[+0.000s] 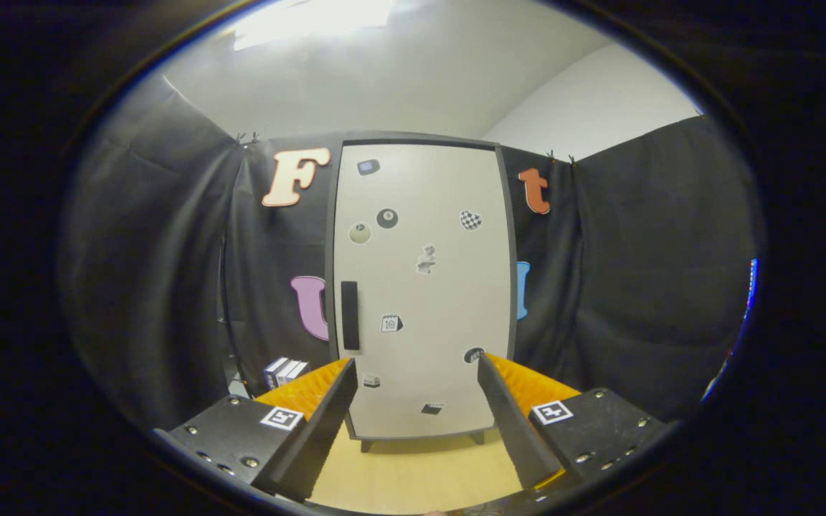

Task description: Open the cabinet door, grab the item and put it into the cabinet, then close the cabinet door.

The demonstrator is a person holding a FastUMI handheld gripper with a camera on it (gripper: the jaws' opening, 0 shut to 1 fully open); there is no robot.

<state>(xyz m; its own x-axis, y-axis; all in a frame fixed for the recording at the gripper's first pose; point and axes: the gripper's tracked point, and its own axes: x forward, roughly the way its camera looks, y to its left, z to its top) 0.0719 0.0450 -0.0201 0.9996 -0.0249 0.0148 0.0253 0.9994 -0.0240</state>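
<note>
The tool (413,373), fingers spread and empty, faces the closed cabinet door (424,287) standing at the far edge of the surface (413,473); its upright black handle (350,315) lies beyond the left finger, near the door's left edge.

counter (413,476): pale wood, seen between and beyond the claw (413,373) fingers, which are spread apart | cabinet (424,287) stands on it just ahead, door closed | small box (285,371) beside cabinet's left foot
</note>
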